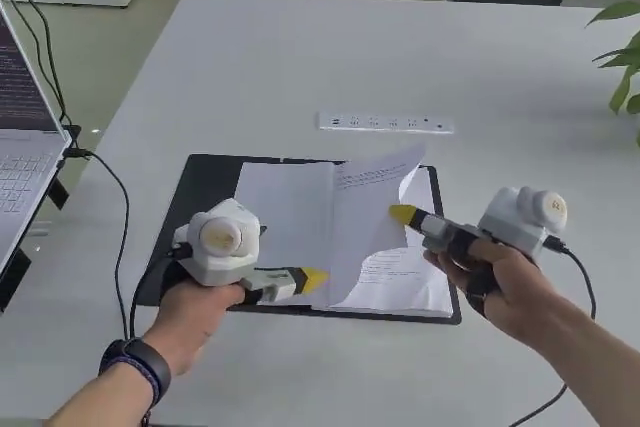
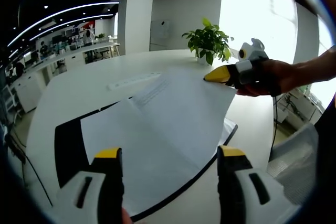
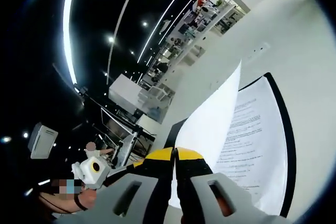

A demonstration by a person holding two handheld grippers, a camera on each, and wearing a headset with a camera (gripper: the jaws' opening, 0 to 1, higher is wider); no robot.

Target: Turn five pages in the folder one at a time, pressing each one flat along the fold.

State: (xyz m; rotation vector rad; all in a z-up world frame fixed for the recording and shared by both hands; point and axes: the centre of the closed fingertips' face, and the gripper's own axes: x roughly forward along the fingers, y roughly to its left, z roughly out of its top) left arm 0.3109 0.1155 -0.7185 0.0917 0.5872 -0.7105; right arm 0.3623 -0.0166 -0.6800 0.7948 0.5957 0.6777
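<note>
Item: black folder [image 1: 205,187], open on the white worktop [image 1: 300,57], lying near of a power strip [image 1: 385,124] and right of a laptop [image 1: 20,147]. Item: lifted page [image 1: 365,217], a single printed sheet, raised off the right-hand stack and arched over toward the left, its inner edge running down to the fold [image 1: 332,179]. We logged the right tool [image 1: 403,215] with its jaws closed together on that sheet's free edge; in the right gripper view the paper rose from between the yellow tips. We logged the left tool [image 1: 313,279] at the near edge of the folder, just left of the fold, with its jaws wide and nothing between them. Handling note, our own judgement: the sheet wanted carrying leftward in a low, even arc, without tugging at the pinched edge, which could crease or tear. We reckoned release was best delayed until the sheet lay on the left-hand pages. The left tool was well placed to press beside the fold and sweep from near to far. We also thought it wise to check that no second sheet clung beneath.
</note>
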